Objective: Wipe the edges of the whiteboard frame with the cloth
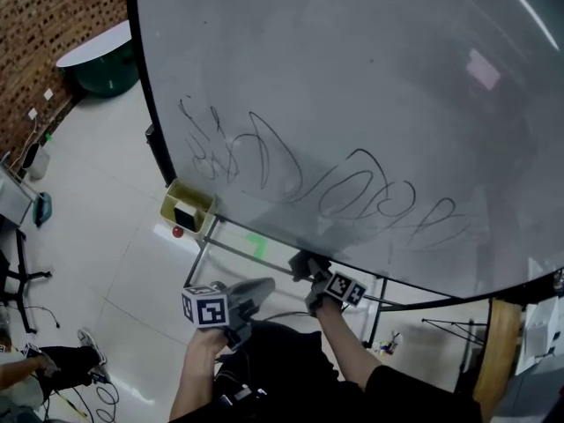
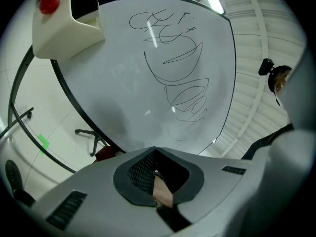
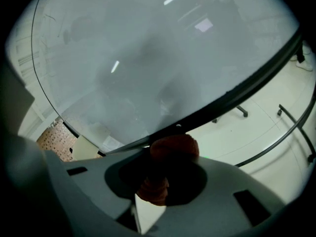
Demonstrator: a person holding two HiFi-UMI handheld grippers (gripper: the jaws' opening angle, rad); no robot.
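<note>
The whiteboard (image 1: 370, 86) carries black scribbles inside a thin black frame (image 1: 405, 287). At the frame's bottom edge my right gripper (image 1: 308, 267) is shut on a dark red cloth (image 1: 302, 261). In the right gripper view the bunched cloth (image 3: 173, 149) touches the black frame (image 3: 237, 95) just ahead of the gripper (image 3: 155, 181). My left gripper (image 1: 256, 291) hangs below the board, a little left of the right one, shut with nothing in it. In the left gripper view that gripper (image 2: 155, 174) points up at the board (image 2: 158, 83), and the cloth (image 2: 104, 153) shows beneath the frame (image 2: 74, 102).
A cream box with a red knob (image 1: 187, 205) hangs at the board's lower left corner. The board's metal stand bars (image 1: 211, 249) run underneath. A round table (image 1: 101, 55) stands by the brick wall at far left. A person's legs (image 1: 53, 359) and cables lie at bottom left.
</note>
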